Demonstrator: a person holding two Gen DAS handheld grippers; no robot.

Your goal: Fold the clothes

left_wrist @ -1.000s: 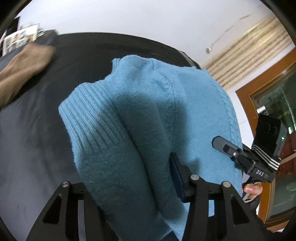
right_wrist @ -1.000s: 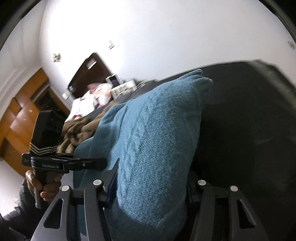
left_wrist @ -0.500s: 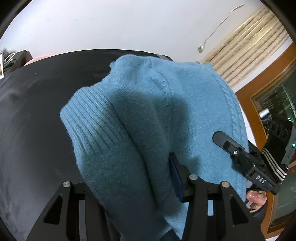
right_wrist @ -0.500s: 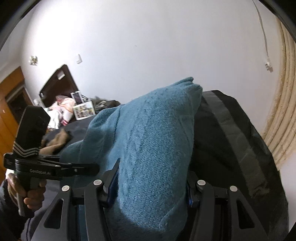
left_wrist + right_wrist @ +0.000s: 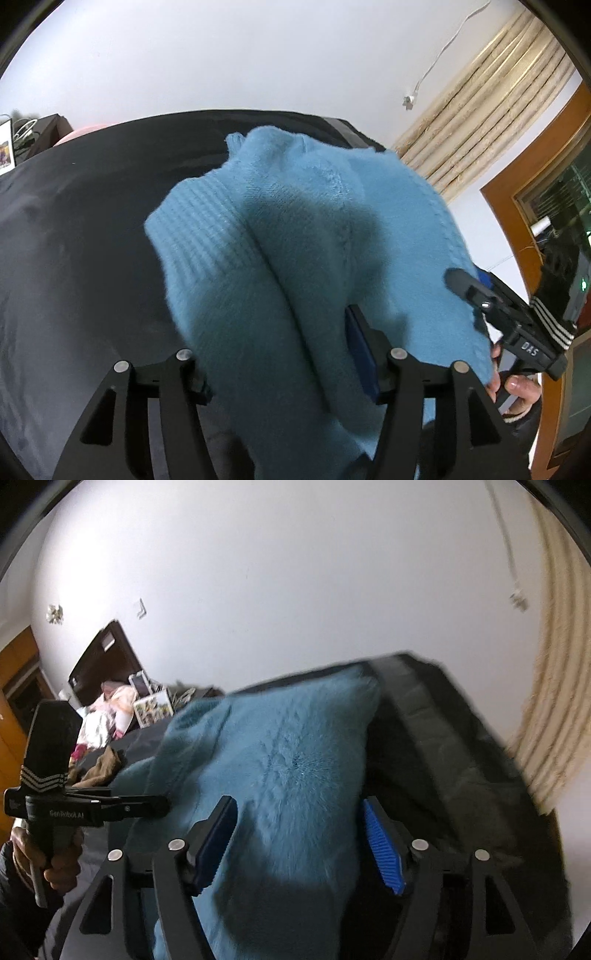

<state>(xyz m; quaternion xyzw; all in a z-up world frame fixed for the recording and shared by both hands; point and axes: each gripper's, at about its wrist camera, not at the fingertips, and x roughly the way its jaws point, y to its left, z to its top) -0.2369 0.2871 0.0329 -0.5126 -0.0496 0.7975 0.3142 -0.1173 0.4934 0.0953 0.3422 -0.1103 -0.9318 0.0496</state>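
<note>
A blue knit sweater (image 5: 295, 229) lies bunched on the dark bed cover (image 5: 81, 229), ribbed cuff to the left. It fills the gap of my left gripper (image 5: 273, 325), whose jaws stand apart; the left pad is hidden under the fabric. In the right wrist view the sweater (image 5: 280, 746) runs between the spread blue pads (image 5: 382, 849) of my right gripper (image 5: 298, 801), which is open. Each gripper shows in the other's view, held by a hand: the right gripper (image 5: 465, 284) at the sweater's right edge, the left gripper (image 5: 155, 806) at its left edge.
The bed cover (image 5: 443, 760) ends close behind the sweater. Beige curtains (image 5: 480, 110) and a wooden door frame (image 5: 517, 206) stand to the right. A brown garment (image 5: 103, 766) and piled clothes (image 5: 110, 705) lie near the headboard (image 5: 99, 664).
Both grippers swung the sweater round and down toward the bed's end. The right jaws have spread and bared both blue pads; the left jaws are also a little wider.
</note>
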